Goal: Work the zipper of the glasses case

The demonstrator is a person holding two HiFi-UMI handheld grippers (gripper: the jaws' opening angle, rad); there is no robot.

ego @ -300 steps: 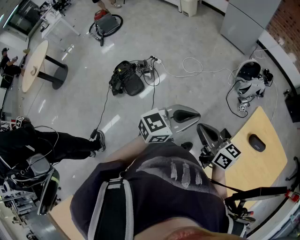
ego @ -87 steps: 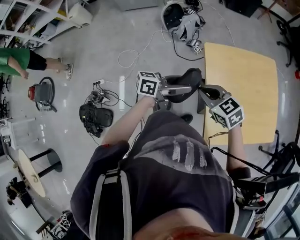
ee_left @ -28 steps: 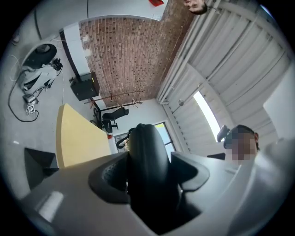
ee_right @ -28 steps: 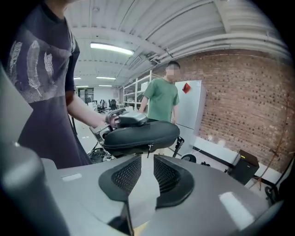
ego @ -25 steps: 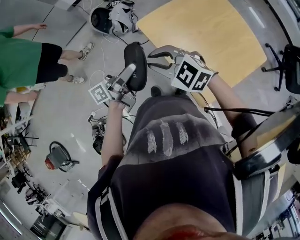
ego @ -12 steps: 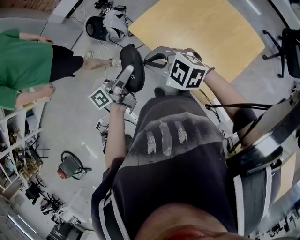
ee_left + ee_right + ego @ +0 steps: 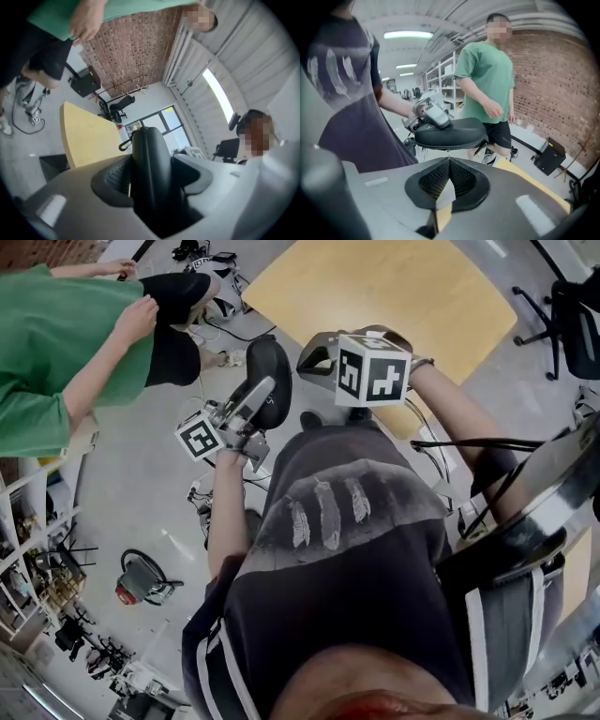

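Left gripper [image 7: 262, 390] is clamped across the black oval zip-up glasses case [image 7: 450, 131], up in mid-air. The case sits at twelve o'clock, just above the right gripper [image 7: 449, 158], jaws squeezed together at the tiny silver zipper tab [image 7: 448, 151]. Danger: that small tab could slip free, or a hard tug could twist the case out!
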